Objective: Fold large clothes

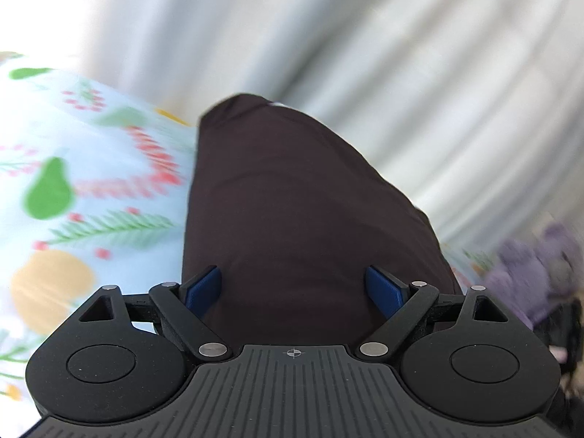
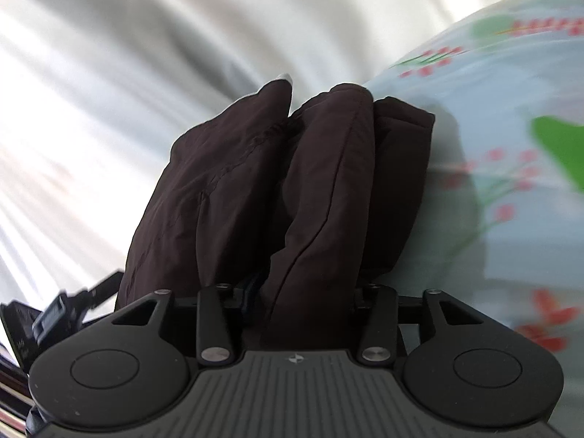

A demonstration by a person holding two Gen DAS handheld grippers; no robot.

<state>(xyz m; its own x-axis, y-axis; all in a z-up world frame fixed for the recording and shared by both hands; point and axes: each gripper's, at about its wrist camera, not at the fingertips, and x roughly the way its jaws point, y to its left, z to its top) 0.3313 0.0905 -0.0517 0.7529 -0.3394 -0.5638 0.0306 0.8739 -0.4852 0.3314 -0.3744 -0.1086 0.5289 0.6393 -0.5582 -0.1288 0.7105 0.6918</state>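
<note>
A dark brown garment (image 1: 292, 200) fills the middle of the left wrist view, held up off a floral sheet (image 1: 73, 182). My left gripper (image 1: 294, 292) has its blue pads (image 1: 204, 288) spread wide with the cloth bunched between them, so it grips a thick fold. In the right wrist view the same garment (image 2: 292, 182) hangs in several thick folds. My right gripper (image 2: 303, 292) is shut on its near edge, and the fingers are buried in the cloth.
A pale blue sheet with a green, red and yellow print (image 2: 511, 182) lies to the side. Light grey curtains (image 1: 401, 54) fill the background. A purple cloth heap (image 1: 536, 273) sits at the right of the left wrist view. Dark clutter (image 2: 54, 314) shows at lower left.
</note>
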